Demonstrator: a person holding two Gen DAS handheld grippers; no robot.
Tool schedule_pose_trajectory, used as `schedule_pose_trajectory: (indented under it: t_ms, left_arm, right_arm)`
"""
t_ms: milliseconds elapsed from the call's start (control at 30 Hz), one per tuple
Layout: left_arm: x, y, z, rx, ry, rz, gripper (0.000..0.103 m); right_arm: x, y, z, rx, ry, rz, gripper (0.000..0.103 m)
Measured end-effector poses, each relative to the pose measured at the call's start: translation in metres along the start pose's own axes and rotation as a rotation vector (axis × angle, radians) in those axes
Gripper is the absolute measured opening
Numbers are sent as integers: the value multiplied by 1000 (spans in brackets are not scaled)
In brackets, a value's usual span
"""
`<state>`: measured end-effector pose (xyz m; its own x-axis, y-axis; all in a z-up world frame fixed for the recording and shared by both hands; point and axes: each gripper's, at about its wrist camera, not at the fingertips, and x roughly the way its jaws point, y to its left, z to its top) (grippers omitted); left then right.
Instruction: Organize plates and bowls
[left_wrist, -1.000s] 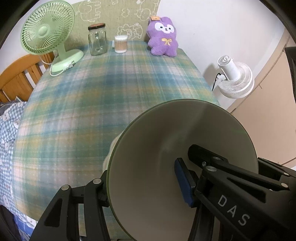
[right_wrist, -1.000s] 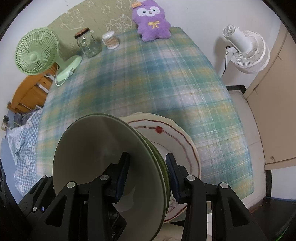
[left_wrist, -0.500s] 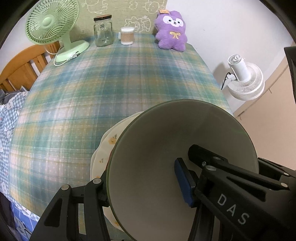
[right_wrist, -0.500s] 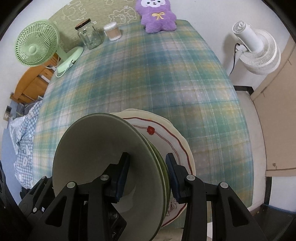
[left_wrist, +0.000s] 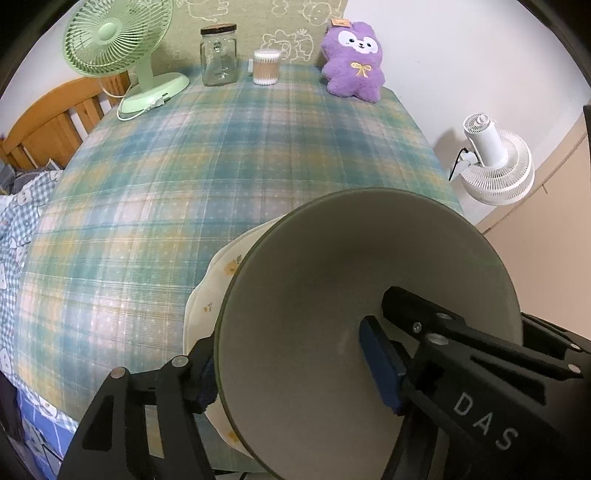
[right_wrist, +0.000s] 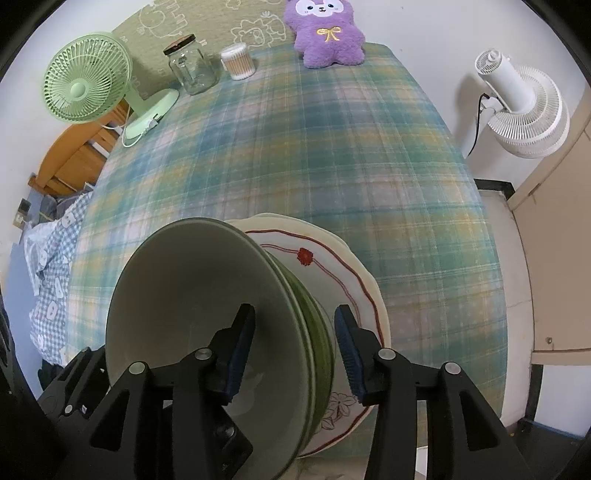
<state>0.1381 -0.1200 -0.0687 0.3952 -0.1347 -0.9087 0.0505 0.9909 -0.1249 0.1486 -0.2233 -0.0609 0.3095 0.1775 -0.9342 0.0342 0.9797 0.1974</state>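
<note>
A green bowl with a pale inside is held above the near edge of the table, over a stack of cream plates whose top plate has a red line and a flower. My left gripper is shut on the bowl's wall, one finger inside and one outside. My right gripper also straddles the bowl's rim, one pad inside and one outside, with a small gap on the outer side. The bowl is tilted and hides most of the plates.
The plaid tablecloth covers the table. At the far edge stand a green fan, a glass jar, a cotton swab box and a purple plush toy. A white fan stands off the table's right side.
Both grippers and the bowl have moved a little farther over the table. More of the plates under the bowl shows now.
</note>
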Motion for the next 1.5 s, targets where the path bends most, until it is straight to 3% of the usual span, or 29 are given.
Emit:
schedule_pose_trajectory:
  t_ms: [200,267,700,1133,1500]
  left_arm:
    - [-16,-4,-1,13,-47,16,85]
    - [-24,-5,0,30,-73,28,87]
    - [-74,26,14,96,-234,9,89]
    - [-131,123,22,167,-382,-21,89]
    - [-148,187,6,234,-474,-6,93]
  right_arm:
    - [-17,-3,-2,-1,-48,-5,71]
    - [-24,-1,-2,-8,-75,-9,73]
    - [-79,43,-6,6,-277,-121,74]
    - [-114,146,-28,51,-465,-242,74]
    - [-111,202,-62,97,-542,-251,74]
